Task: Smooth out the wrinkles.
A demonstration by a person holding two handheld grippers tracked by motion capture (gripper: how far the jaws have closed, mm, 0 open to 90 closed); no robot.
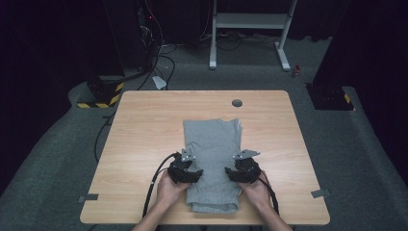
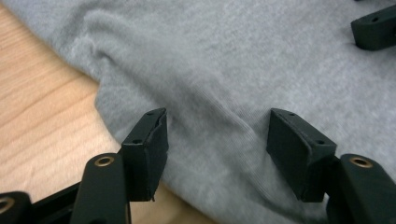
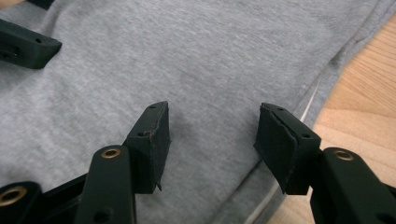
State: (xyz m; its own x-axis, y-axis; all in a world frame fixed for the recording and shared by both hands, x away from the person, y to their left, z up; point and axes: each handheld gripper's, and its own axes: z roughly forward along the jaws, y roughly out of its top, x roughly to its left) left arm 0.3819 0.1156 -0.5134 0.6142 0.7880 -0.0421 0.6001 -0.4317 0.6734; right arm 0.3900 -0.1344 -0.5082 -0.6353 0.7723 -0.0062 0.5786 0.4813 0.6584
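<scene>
Hovering both grippers over grey folded garment (image 1: 211,159) mid-table (image 1: 144,125): L gripper (image 1: 188,174) at its left edge, R gripper (image 1: 239,173) at right, jaws spread, nothing pinched — I judged, for next fold.

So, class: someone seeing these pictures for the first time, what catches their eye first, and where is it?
The folded grey garment lies in the middle of the pale wooden table, lengthwise away from the person. Over its near half hang the left tool and the right tool, one on each side, both with jaws open above the cloth. Around the table, the room is dark.
</scene>
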